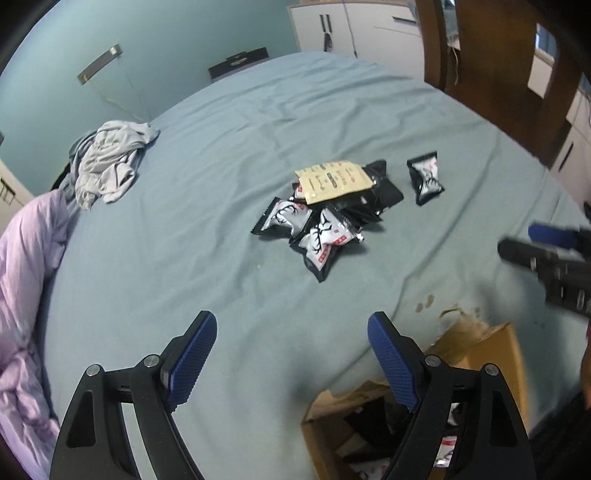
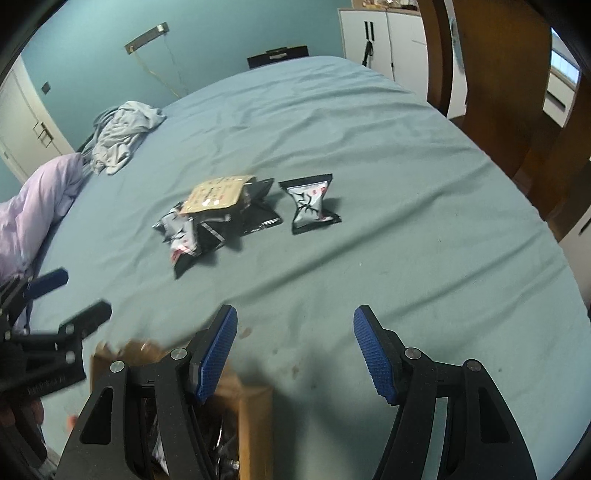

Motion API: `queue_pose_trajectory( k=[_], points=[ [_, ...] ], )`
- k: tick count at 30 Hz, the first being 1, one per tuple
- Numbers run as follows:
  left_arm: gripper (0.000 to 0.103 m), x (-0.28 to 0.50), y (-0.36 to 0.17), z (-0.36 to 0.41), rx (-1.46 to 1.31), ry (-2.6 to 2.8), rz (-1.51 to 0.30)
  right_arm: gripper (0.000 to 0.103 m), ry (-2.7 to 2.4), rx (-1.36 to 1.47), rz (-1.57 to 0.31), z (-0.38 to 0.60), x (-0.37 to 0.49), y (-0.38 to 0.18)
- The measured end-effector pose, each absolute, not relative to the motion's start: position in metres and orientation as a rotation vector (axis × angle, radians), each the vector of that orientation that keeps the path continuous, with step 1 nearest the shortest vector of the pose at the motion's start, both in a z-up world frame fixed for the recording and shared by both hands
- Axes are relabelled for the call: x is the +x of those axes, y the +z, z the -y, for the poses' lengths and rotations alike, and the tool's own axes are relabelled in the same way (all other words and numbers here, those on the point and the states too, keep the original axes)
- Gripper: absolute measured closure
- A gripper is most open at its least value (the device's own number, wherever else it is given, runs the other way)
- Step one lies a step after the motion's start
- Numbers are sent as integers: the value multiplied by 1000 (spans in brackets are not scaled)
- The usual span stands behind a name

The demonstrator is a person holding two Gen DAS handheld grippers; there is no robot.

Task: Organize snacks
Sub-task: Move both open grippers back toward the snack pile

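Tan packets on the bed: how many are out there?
1. The tan packet lies on top of the pile of black-and-white snack packets in the middle of the bed; others could be buried underneath.

— What do we see around the edges?
— We see a grey garment [image 1: 110,166] crumpled on the sheet [image 1: 258,110], beside a lilac duvet [image 1: 26,295].
— And behind?
— We see a white cabinet [image 1: 354,29] and a wooden chair [image 2: 498,74].
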State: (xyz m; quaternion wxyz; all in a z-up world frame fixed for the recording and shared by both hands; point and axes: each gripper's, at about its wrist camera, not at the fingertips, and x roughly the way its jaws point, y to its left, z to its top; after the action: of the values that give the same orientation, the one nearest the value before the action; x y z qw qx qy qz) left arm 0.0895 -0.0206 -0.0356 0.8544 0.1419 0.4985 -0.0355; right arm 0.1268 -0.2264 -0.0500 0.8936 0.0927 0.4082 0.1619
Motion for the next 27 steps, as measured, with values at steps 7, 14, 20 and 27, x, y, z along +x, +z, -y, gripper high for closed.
queue_pose_trajectory(
  k=[7,14,20,27],
  points=[
    [18,87,-38,21,235,-123,-1099,38,361,241,-867,225,166,-56],
    [18,91,-42,20,163,-160,-1144,38,384,280,-920,218,208,-69],
    [18,94,-46,20,176,-147,-1143,38,287,228,-913,209,252,-73],
    [18,94,-49,17,148,-155,-1153,38,270,249,-996,197,295,-95]
  ],
)
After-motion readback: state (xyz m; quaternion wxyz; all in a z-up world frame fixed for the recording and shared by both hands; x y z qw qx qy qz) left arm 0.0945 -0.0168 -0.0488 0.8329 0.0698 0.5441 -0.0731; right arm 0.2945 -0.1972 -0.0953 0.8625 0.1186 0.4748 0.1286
